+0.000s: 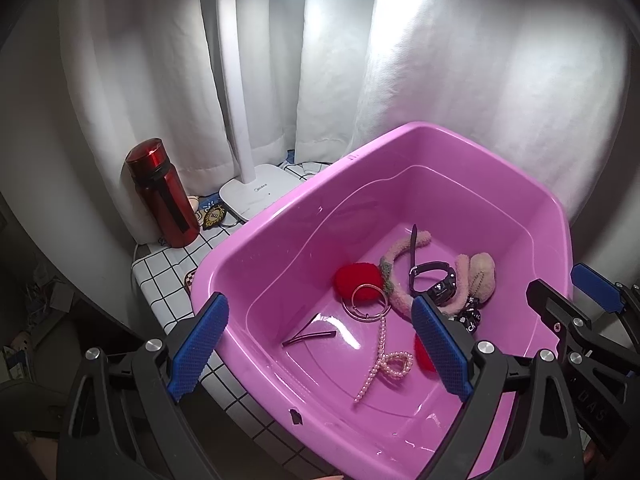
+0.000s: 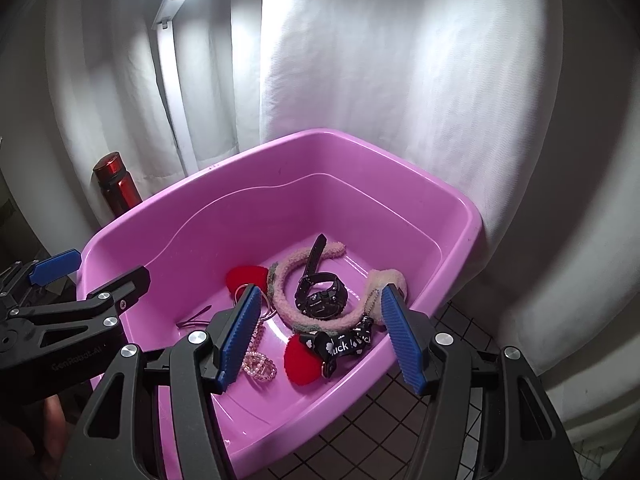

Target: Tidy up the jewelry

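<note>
Readable marks on the lamp, the ribbon and the claws

The white lamp base (image 1: 256,196) carries a small grey "Midea" brand mark in the left wrist view. The black ribbon (image 2: 344,346) in the pink tub shows white letters reading "uck" twice, the first letter hidden by folds. The left claw (image 2: 102,276) has "GenRobot.AI" printed pale on its black body in the right wrist view. The letters on the right claw (image 1: 560,294) are too dim to read with certainty.

Glossy pink plastic tub (image 1: 256,240) holds a fuzzy pale-pink headband with red heart ears (image 2: 316,316), black wristwatch (image 2: 320,292), pink pearl clip (image 1: 394,364). White tablecloth with black grid (image 1: 168,272), shiny red metal bottle (image 1: 162,192), white curtain (image 2: 380,60).
</note>
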`<state>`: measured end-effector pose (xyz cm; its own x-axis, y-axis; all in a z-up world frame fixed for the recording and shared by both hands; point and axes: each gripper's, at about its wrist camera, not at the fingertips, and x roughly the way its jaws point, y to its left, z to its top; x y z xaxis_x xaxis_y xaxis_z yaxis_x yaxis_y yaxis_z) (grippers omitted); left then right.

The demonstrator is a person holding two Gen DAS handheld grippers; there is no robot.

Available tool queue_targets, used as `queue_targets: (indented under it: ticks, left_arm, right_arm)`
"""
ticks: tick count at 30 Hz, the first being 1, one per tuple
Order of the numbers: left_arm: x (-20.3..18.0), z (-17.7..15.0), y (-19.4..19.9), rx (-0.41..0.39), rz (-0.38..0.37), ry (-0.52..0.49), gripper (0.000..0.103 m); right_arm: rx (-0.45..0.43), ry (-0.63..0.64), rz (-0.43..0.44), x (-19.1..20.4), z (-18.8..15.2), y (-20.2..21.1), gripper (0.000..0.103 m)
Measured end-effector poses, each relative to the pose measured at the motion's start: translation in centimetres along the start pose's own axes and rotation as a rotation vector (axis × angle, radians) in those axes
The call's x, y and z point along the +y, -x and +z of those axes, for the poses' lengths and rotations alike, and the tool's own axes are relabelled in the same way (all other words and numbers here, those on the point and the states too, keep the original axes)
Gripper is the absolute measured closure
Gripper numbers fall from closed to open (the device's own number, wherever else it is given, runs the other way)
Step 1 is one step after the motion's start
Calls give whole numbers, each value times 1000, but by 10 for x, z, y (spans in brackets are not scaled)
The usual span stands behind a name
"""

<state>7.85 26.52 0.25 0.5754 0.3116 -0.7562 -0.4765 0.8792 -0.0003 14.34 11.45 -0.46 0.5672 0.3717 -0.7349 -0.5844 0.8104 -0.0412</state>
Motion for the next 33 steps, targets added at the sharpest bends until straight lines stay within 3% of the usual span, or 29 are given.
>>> queue_targets:
  ticks: [33]
  left_arm:
    - [-2,-5,11,-2,0,-4,12]
  right_arm:
    - [-3,5,3,-3,-3,11,43]
